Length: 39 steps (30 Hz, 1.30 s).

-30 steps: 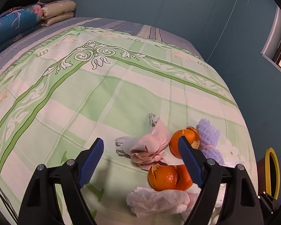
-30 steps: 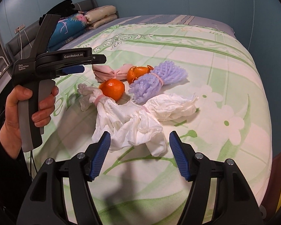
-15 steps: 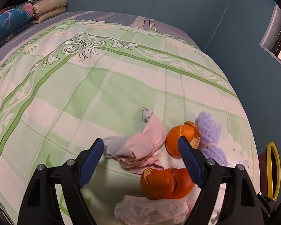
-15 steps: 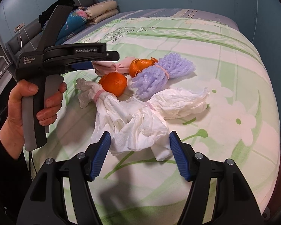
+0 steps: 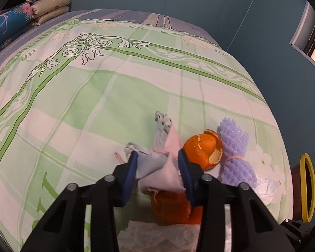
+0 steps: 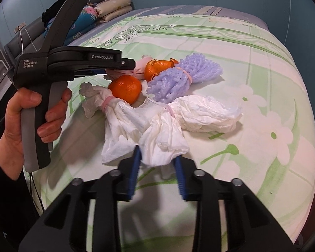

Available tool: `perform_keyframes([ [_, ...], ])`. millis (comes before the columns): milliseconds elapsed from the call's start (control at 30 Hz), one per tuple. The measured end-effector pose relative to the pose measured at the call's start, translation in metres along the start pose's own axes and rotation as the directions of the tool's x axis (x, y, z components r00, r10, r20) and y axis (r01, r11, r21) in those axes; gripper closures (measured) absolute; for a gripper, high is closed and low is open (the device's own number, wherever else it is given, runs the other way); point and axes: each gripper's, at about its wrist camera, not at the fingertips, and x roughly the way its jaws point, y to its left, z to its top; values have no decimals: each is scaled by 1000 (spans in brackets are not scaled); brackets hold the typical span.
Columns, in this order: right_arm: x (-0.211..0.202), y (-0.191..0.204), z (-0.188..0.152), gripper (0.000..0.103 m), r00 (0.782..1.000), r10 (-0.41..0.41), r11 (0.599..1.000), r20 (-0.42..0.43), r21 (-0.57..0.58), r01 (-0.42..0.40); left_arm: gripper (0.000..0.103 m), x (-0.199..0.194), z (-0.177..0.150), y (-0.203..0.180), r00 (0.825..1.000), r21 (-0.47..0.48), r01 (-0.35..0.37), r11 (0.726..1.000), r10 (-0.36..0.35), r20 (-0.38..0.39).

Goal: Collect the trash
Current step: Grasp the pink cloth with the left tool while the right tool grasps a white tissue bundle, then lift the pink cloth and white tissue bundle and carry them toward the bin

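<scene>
Tissue bundle (image 6: pixel 163 140), white, crumpled, pink band, beside orange peel (image 6: pixel 126 88)

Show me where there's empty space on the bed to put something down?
Plenty of bare bedspread lies between the trash pile and the folded pillows, and more on the flower print beside the white tissue bundle. It is crowded where the pink tissue, orange peels, purple foam net and tissues cluster together.
</scene>
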Motion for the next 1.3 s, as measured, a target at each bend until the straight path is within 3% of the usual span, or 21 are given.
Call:
perform_keyframes([
  [200,-6,-1,0,89,1000,1,1000,17,-4,0,85,-1,1,2,1000,-11,4,1000,-4,2],
  [367,-17,0,-1,91,999,-3,1000,48,-17,4,89,-2,2,6,1000,-34,20,999,-20,5],
  [967,-58,-13,6,92,983,-45,999,178,17,42,94,-21,6,12,994,-87,92,992,-87,59],
  [1300,-85,-21,8,92,966,-57,998,252,29,52,94,-47,9,9,981,-79,154,985,-143,129],
])
